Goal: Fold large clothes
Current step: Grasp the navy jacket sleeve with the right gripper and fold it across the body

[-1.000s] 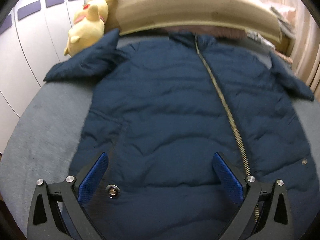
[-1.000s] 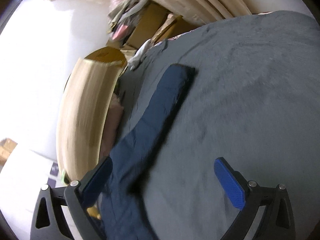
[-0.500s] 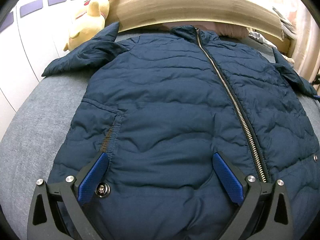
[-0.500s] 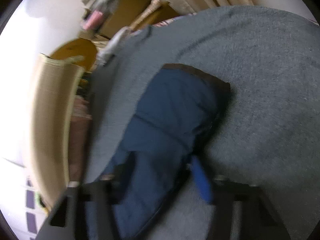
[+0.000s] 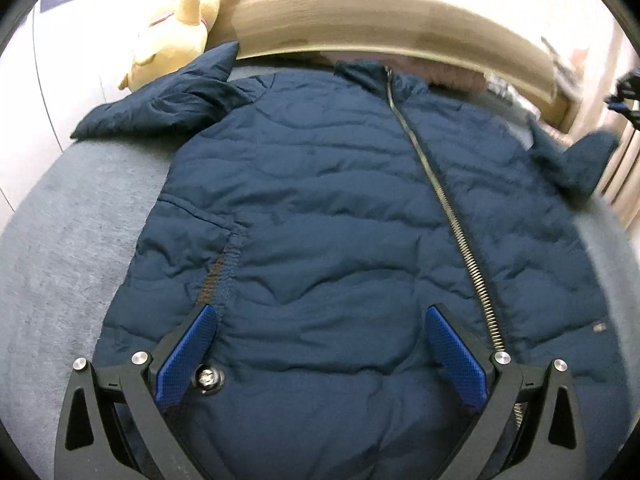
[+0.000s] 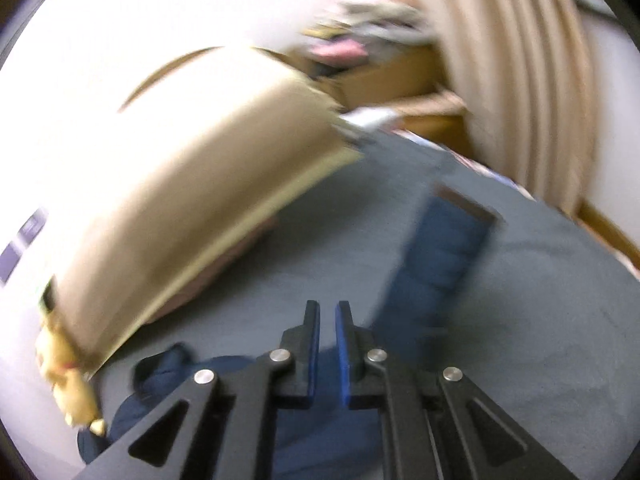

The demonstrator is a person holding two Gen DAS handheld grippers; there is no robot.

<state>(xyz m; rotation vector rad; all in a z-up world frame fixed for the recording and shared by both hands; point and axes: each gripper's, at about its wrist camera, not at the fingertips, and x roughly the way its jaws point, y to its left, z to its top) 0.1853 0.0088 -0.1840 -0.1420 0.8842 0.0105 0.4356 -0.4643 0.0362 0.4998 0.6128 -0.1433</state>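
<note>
A navy quilted jacket is lying front-up and zipped on the grey bed, its left sleeve pointing toward a yellow plush toy that is leaning against the wooden headboard, and the left claw is hovering released over the hem with its blue pads spread apart. On the far side the right sleeve is lying stretched out across the bed, blurred, with boxes and a curtain beyond it. The right claw has just been closing and is sitting clenched above the cloth, nothing visible between its pads.
</note>
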